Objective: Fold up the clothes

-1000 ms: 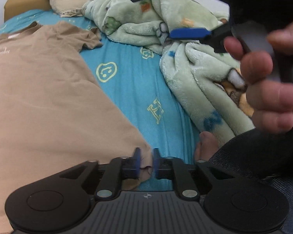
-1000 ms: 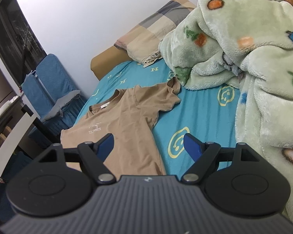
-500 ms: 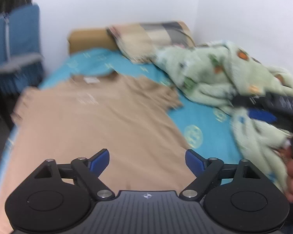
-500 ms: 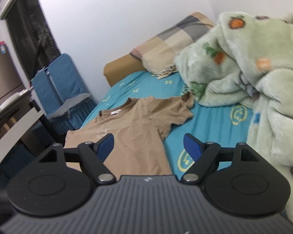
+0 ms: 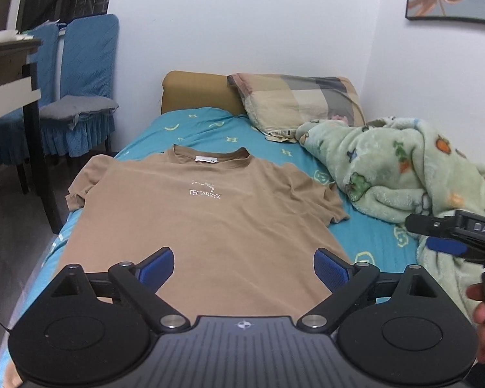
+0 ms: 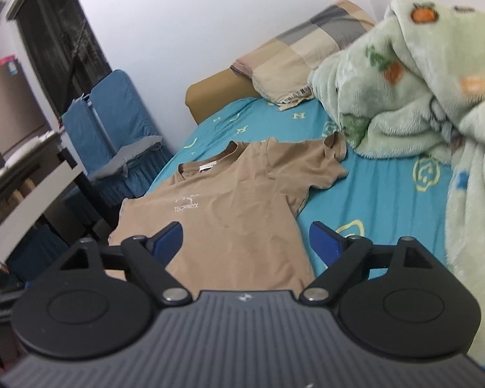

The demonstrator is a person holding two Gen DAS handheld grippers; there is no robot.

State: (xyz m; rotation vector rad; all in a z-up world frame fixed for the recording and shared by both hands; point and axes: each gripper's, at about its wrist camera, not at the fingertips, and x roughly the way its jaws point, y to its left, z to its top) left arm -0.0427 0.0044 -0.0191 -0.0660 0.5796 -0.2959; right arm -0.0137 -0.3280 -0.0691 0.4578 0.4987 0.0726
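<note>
A tan T-shirt (image 5: pixel 207 223) with a small white chest logo lies flat, front up, on the blue bed sheet (image 5: pixel 371 236), collar toward the headboard. It also shows in the right wrist view (image 6: pixel 229 207). My left gripper (image 5: pixel 244 270) is open and empty, held above the shirt's lower hem. My right gripper (image 6: pixel 245 242) is open and empty, above the shirt's lower right side; it also shows at the right edge of the left wrist view (image 5: pixel 449 236).
A rumpled green fleece blanket (image 5: pixel 404 177) fills the bed's right side. A plaid pillow (image 5: pixel 297 100) leans on the tan headboard (image 5: pixel 197 92). Blue-covered chairs (image 5: pixel 80 97) and a desk (image 5: pixel 13 74) stand left of the bed.
My left gripper let go of the shirt's lower corner, opened, and drew back and up to face the whole shirt. My right gripper stayed open and shifted slightly.
</note>
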